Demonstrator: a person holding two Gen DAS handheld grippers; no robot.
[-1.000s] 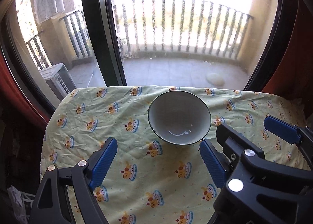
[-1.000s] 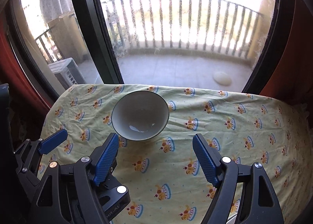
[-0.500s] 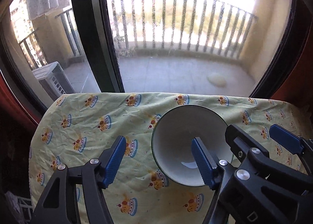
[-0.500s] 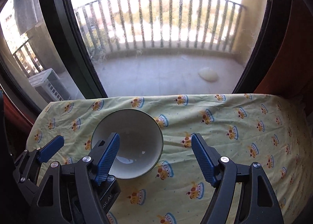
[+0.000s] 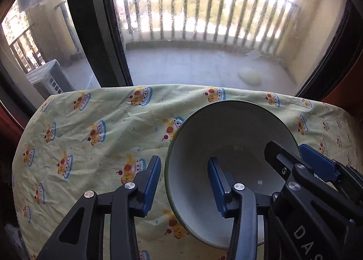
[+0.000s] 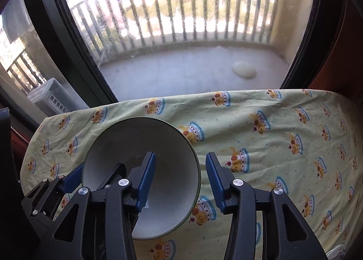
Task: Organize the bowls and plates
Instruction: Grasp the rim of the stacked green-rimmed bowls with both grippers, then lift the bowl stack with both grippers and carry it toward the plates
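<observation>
Both grippers, left (image 5: 184,186) and right (image 6: 180,180), have descended, jaws closing astride opposite rims of the white ceramic bowl (image 5: 231,137) on the crown-print tablecloth (image 5: 95,128), pads not yet pressing; clamp, then lift.

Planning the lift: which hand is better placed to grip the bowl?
Neither clearly: left gripper and right gripper each straddle the bowl rim on opposite sides, jaws just been closing, not yet gripping.

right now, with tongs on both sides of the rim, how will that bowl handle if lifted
The bowl looks glazed and hard, so probably stiff but slippery and breakable. Its steep sides narrow toward the base, so it may tip. The wrinkled cloth under it could slide.
</observation>
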